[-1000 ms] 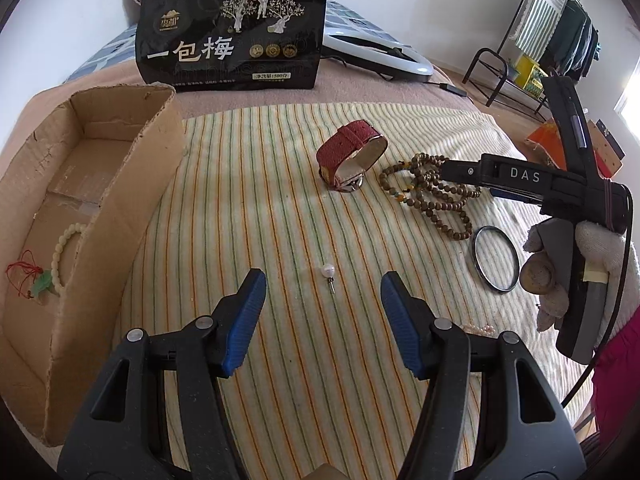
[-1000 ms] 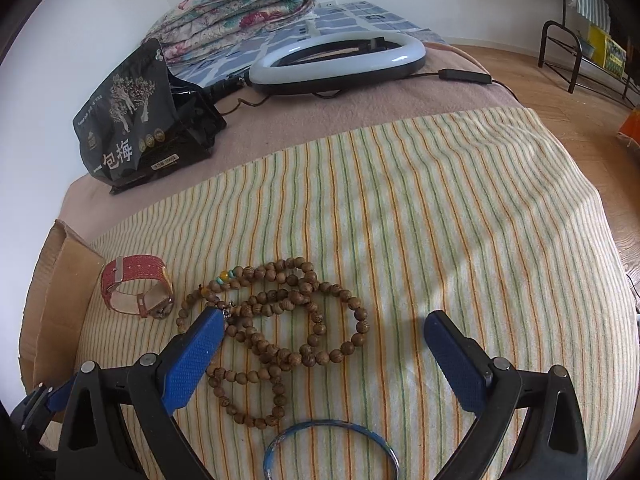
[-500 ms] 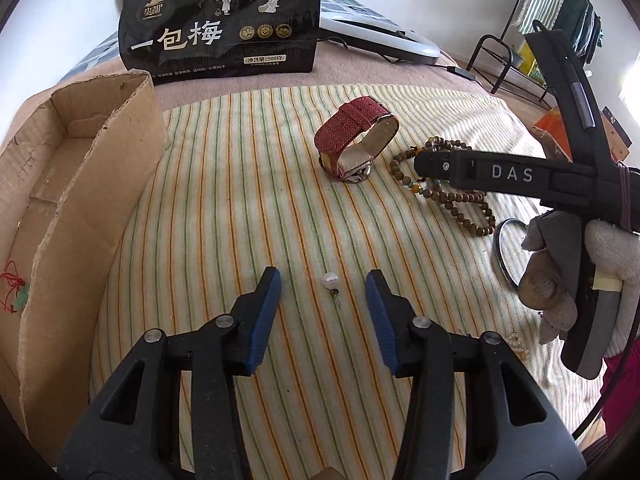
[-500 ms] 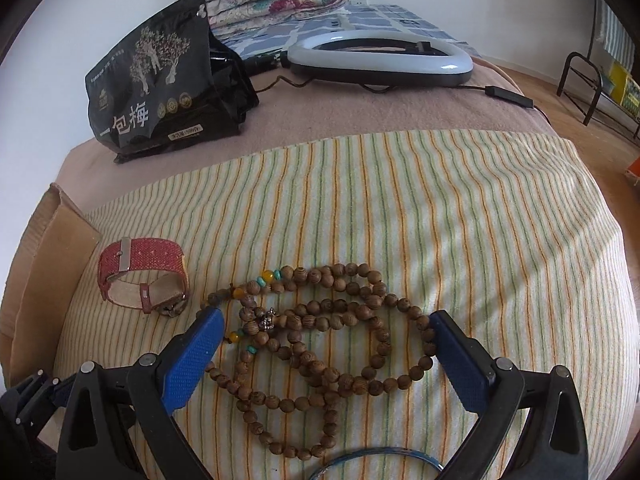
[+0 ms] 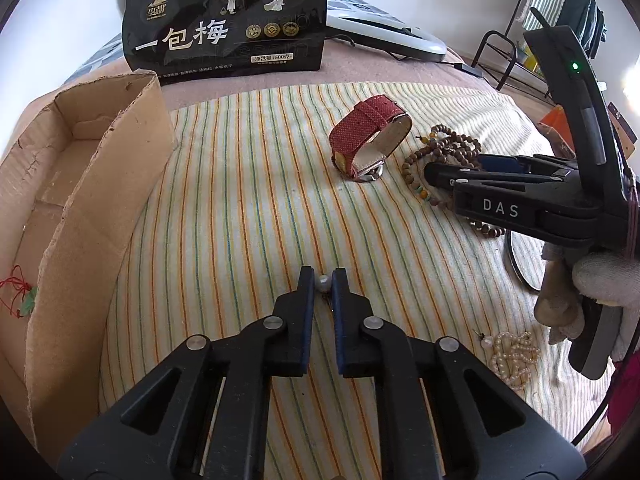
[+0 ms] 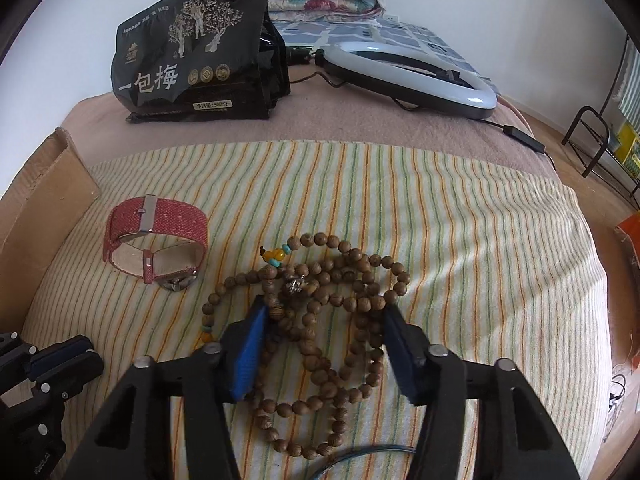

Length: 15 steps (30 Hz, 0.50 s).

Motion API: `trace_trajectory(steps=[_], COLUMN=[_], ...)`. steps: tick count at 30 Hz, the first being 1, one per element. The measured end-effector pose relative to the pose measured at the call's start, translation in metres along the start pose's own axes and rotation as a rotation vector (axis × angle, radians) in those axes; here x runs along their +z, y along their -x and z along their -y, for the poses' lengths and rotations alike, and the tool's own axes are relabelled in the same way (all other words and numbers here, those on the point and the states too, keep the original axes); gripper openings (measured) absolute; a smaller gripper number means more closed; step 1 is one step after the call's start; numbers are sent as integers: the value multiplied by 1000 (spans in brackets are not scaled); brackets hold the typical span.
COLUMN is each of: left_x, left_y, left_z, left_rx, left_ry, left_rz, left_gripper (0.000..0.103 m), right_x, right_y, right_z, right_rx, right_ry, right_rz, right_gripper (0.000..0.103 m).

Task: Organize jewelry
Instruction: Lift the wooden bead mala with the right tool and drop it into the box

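Note:
My left gripper (image 5: pixel 322 280) is shut on a small pearl earring (image 5: pixel 323 283) down on the striped cloth. My right gripper (image 6: pixel 323 312) is open, its fingers set on either side of the wooden bead necklace (image 6: pixel 320 300), low over the cloth; it also shows in the left wrist view (image 5: pixel 448 168) over the beads (image 5: pixel 444 152). A red watch (image 5: pixel 368 136) (image 6: pixel 156 240) lies left of the beads. A cardboard box (image 5: pixel 88 208) at the left holds a red-string pendant (image 5: pixel 20 296).
A pearl bracelet (image 5: pixel 512 352) and a dark bangle (image 5: pixel 520 264) lie at the right of the cloth. A black snack bag (image 5: pixel 228 24) and a ring light (image 6: pixel 412 76) stand behind. The left gripper shows at the lower left of the right wrist view (image 6: pixel 60 356).
My left gripper moved forward and down and closed on the pearl earring. My right gripper moved forward and lowered, narrowing around the wooden beads.

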<state>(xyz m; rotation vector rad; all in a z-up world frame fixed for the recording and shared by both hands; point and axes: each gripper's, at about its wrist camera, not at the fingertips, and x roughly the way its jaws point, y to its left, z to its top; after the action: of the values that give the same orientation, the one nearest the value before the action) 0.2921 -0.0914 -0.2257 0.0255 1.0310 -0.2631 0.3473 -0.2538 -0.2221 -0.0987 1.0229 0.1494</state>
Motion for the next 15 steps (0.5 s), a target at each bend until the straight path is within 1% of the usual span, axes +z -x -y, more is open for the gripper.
trace_trajectory(steps=[1,3,4,9,15], left_x=[0,0,0,-1,5], left_y=[0,1,2,12,34], left_z=[0,0,0,1,0], left_rx=[-1,-4,-6,-9,-25], left_ry=[2,6,7,1,14], left_rz=[0,2,4,26,70], left_gripper=[7,7,7,7,7], right_x=[1,1,2,4,12], right_y=[0,2,2,10,39], right_z=[-2,-5,-6,-4,-4], right_rx=[2,4,5,27,35], right_ry=[4,14,19,2,-8], right_rz=[2,3,4,10,70], right_gripper=[33,13,11,11,11])
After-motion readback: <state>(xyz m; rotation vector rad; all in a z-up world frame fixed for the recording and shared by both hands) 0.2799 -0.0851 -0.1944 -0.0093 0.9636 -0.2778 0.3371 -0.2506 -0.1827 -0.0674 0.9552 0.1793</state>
